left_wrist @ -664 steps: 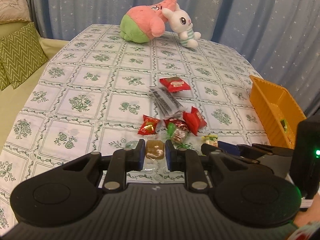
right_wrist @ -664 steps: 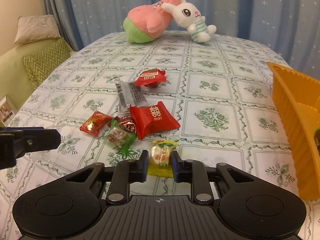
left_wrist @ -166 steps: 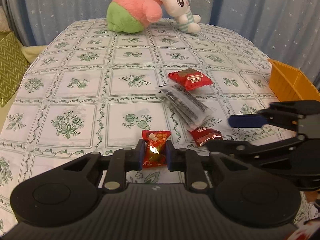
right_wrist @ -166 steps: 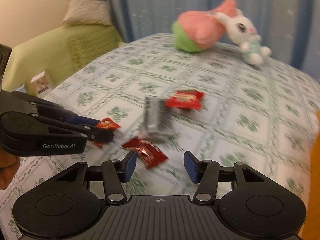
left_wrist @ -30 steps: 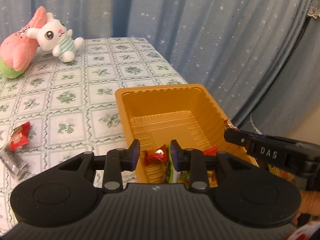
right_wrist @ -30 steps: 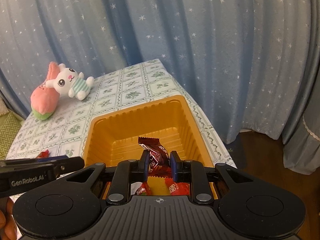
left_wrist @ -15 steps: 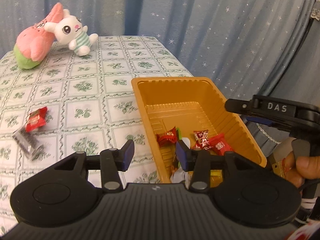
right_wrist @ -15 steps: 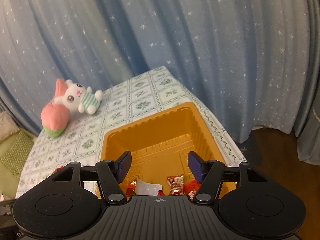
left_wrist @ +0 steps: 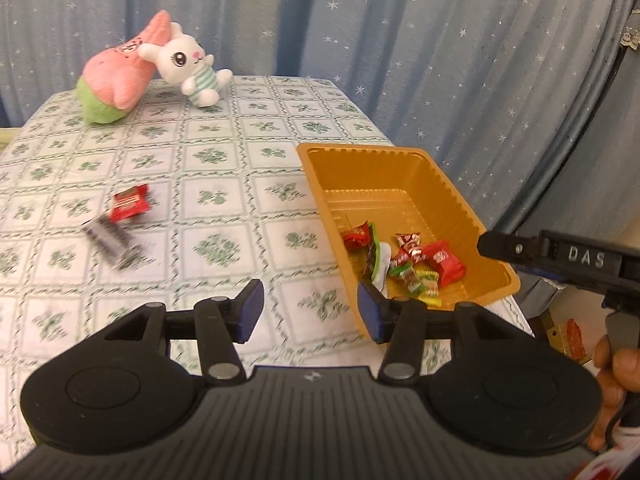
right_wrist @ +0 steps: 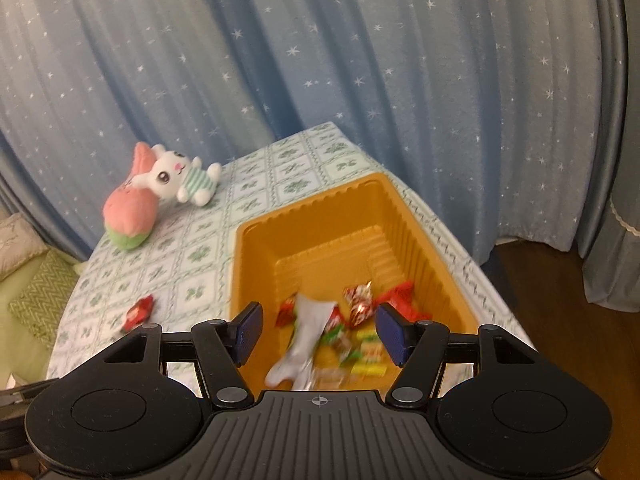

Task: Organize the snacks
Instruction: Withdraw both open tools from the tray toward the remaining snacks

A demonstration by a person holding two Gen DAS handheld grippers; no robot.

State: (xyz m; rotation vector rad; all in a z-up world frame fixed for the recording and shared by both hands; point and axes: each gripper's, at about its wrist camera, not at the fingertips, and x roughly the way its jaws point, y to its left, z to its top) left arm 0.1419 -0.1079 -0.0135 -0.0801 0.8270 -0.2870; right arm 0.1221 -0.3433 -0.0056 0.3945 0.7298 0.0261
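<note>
An orange tray (left_wrist: pixel 448 196) (right_wrist: pixel 312 236) stands at the table's right edge and holds several wrapped snacks (left_wrist: pixel 424 264) (right_wrist: pixel 360 304). My left gripper (left_wrist: pixel 310 312) hovers over the tablecloth by the tray's near left corner. Its jaws are opening and nothing is between them. My right gripper (right_wrist: pixel 319 332) hangs open above the tray's near end, with the snacks lying below it and none held. One of the right gripper's fingers (left_wrist: pixel 520 248) reaches in from the right in the left wrist view. A red packet (left_wrist: pixel 129 208) (right_wrist: pixel 138 312) and a clear dark packet (left_wrist: pixel 112 242) lie on the cloth to the left.
A pink plush (left_wrist: pixel 116 76) (right_wrist: pixel 128 212) and a white bunny plush (left_wrist: pixel 188 64) (right_wrist: pixel 176 180) lie at the table's far end. Blue starred curtains hang close behind and to the right. A green couch with cushions (right_wrist: pixel 36 292) is at the left. A hand (left_wrist: pixel 616 376) holds the right gripper.
The right gripper let its dark red packet go into the tray and pulled up and back. The left gripper spread its jaws, left its red candy in the tray and drew back leftward.
</note>
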